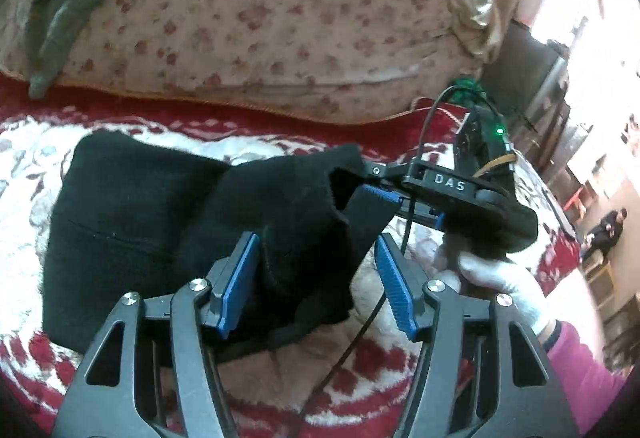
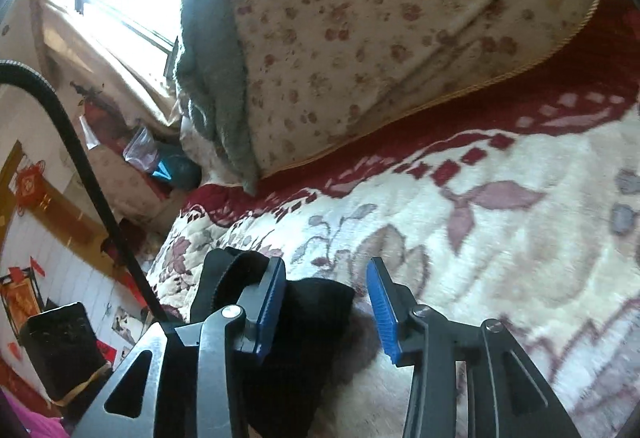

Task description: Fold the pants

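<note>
Left wrist view: black pants [image 1: 160, 222] lie folded on bed blanket [image 1: 32, 165], centre-left of frame. Left gripper [image 1: 316, 278] spread, pads clear of cloth, raised flap between them. Right gripper [image 1: 370, 183] at centre right, jaws apart around same edge. Risk: unweighted flap springs back, fold opens.

Right wrist view: right gripper [image 2: 326, 308] spread; pants corner [image 2: 316, 302] sits against left pad, bottom centre. Risk: ribbed pad snags knit on withdrawal, drags fold askew.
</note>
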Motion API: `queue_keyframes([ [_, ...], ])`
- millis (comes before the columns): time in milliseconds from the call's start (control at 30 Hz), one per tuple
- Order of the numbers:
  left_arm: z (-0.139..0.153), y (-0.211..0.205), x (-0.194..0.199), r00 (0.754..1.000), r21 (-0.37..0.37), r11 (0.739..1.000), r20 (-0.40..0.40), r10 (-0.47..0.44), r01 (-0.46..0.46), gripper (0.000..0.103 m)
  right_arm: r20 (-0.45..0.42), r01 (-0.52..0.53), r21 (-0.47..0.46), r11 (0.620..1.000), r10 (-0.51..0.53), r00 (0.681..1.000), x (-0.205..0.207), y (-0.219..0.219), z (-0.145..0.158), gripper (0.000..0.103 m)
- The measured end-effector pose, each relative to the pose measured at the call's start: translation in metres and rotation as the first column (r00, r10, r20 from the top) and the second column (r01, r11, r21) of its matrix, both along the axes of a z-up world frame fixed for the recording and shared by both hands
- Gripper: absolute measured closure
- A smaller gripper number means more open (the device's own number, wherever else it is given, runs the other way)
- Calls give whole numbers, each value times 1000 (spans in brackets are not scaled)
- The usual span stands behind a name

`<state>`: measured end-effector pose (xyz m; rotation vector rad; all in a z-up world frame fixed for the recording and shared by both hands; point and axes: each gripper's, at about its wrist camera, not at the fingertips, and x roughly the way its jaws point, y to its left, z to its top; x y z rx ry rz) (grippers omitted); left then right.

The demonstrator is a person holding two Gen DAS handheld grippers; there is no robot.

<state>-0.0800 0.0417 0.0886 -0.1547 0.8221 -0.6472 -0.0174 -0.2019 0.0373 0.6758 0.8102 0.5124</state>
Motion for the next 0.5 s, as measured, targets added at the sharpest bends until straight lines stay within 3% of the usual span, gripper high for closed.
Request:
queue_keyframes([
  [133,11,14,-13,1000,8,1000,29,-11,11,44,-15,35,-35,999,-36,999,-14,-13,11,57],
  [267,23,46,-11,996,29,999,74,44,-46,44,-12,71,18,997,-71,997,-32,-31,18,49],
  [367,24,68,-5,989,76,991,109,101,-109,44,-3,45,38,998,-45,999,-45,-26,27,45],
  [500,15,84,13,982,104,978,77,172,-179,44,7,-21,-9,1000,21,1000,-55,4,39,43],
])
